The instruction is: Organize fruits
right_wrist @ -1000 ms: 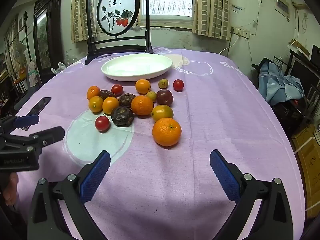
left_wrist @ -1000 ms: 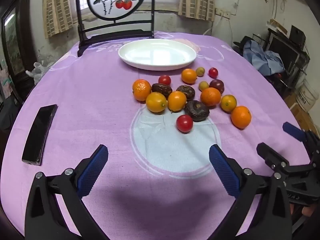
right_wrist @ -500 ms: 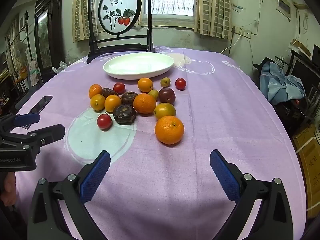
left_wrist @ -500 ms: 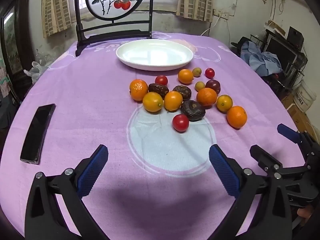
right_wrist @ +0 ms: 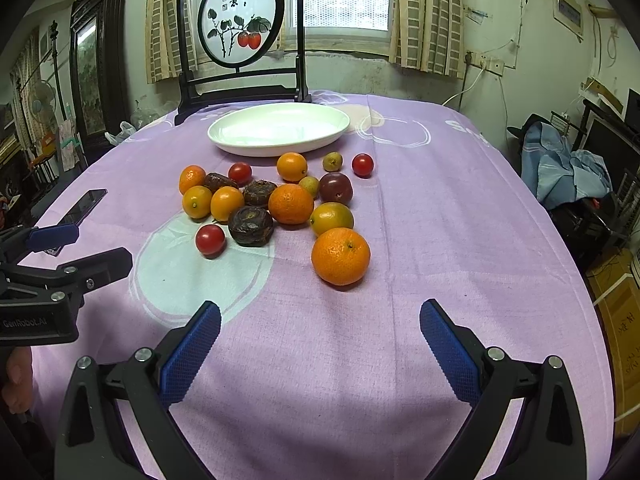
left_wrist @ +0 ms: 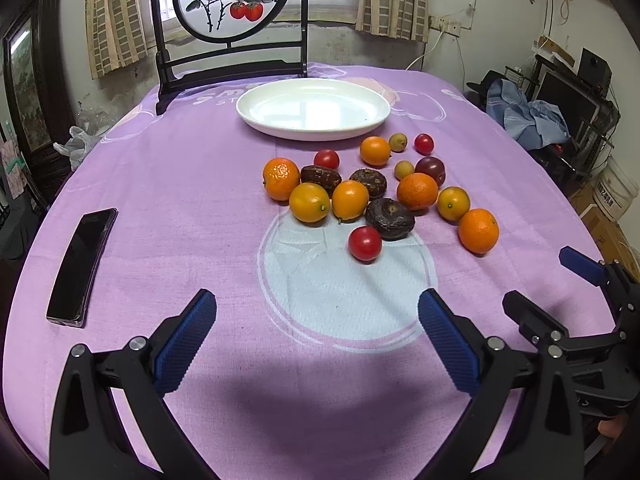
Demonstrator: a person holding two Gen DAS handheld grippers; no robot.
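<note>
Several fruits lie loose in a cluster mid-table: oranges such as the nearest one [right_wrist: 341, 256] [left_wrist: 478, 230], red tomatoes [left_wrist: 364, 243] [right_wrist: 210, 239], dark wrinkled fruits [left_wrist: 389, 219] [right_wrist: 251, 225], a purple plum [right_wrist: 335, 188] and small greenish ones. Behind them an empty white plate [left_wrist: 313, 109] [right_wrist: 279, 129] rests on the purple cloth. My left gripper [left_wrist: 316, 334] hovers open, short of the cluster, nothing between its blue pads. My right gripper [right_wrist: 320, 338] is open too, just short of the nearest orange. Each gripper shows at the edge of the other's view.
A black phone [left_wrist: 82, 265] [right_wrist: 82, 207] lies near the table's left edge. A dark-framed round painted screen [left_wrist: 230, 20] [right_wrist: 240, 40] stands behind the plate. Clutter and blue cloth [right_wrist: 568, 170] fill the room to the right. Part of a hand [right_wrist: 16, 380] shows lower left.
Both grippers have crept forward toward the fruit, which now looks slightly larger and nearer. Both stay open and no fruit has moved.
</note>
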